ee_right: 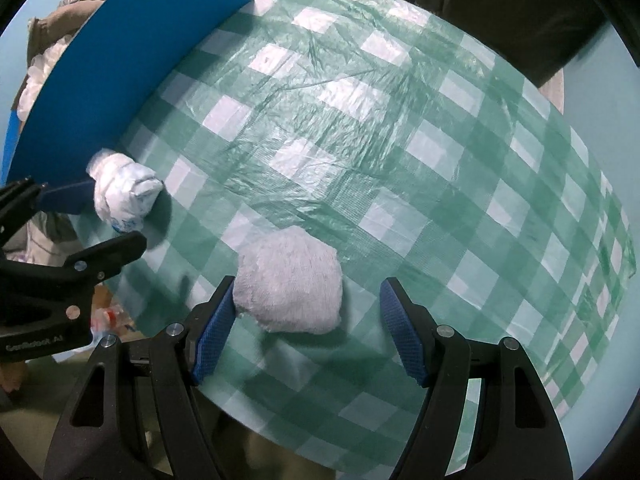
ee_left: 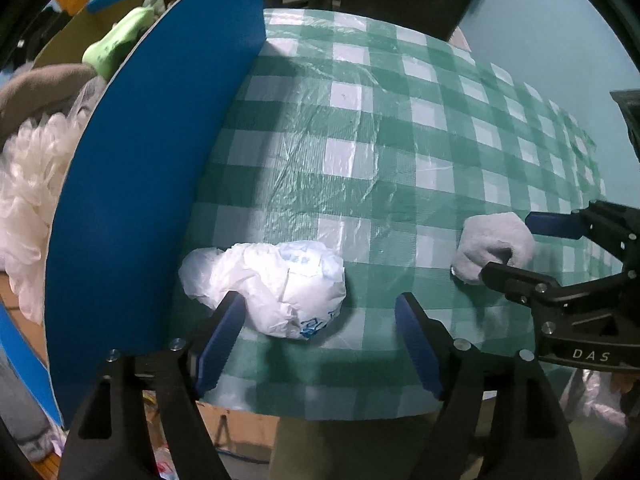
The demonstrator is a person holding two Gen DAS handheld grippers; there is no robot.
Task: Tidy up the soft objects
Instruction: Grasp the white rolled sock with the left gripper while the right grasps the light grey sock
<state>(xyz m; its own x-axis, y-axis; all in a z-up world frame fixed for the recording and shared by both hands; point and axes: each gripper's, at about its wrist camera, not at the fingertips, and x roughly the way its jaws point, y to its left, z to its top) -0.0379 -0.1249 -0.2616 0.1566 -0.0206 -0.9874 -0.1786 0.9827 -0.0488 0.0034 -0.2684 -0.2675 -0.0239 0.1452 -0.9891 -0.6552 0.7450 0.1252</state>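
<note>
A crumpled white plastic bag point(ee_left: 276, 288) and a fuzzy grey cloth bundle point(ee_right: 290, 286) are being rested apart on the tablecloth.

From my left hand-held gripper point(ee_left: 320, 332), jaws wide apart, a crumpled white plastic bag point(ee_left: 268, 284) sits by the left pad on the checked bench point(ee_left: 360, 128). The right hand-held gripper point(ee_left: 516, 246) straddles a grey fuzzy wad point(ee_left: 494, 246). Blue box wall point(ee_left: 152, 168) stands left.
</note>
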